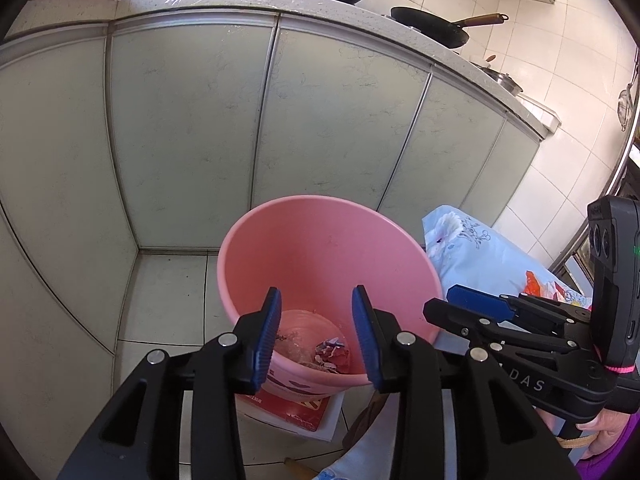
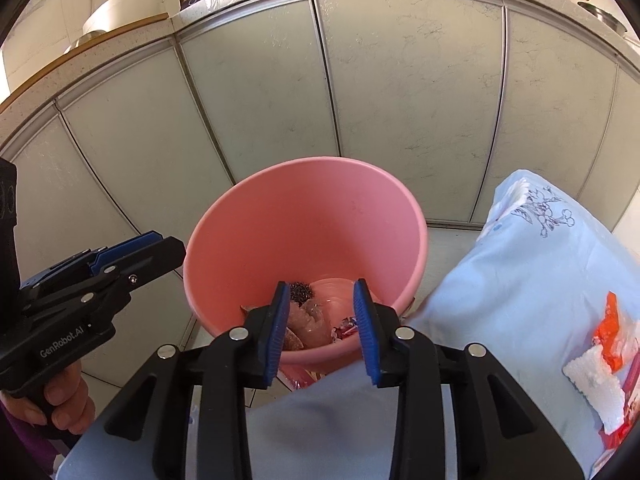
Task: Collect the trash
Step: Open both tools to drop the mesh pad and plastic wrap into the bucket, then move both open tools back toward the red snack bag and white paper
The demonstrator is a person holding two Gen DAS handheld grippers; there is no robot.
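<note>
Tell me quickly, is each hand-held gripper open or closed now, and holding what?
Left hand-held gripper: open, holding nothing, above the pink bucket.
Right hand-held gripper: open, holding nothing.

Pink bucket (image 1: 320,240), blue-padded black tongs (image 1: 316,332), pale blue flower-printed cloth (image 2: 520,264).

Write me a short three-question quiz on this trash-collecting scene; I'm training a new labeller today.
1. True or false: the pink bucket is empty.
2. Where do the orange and white wrappers lie? A on the pale blue cloth; B in the bucket; C on the counter.
3. Does the left tool or right tool hold anything?

Key: 1 false, scraps lie at its bottom; 2 A; 3 neither, both stand open above the bucket.
</note>
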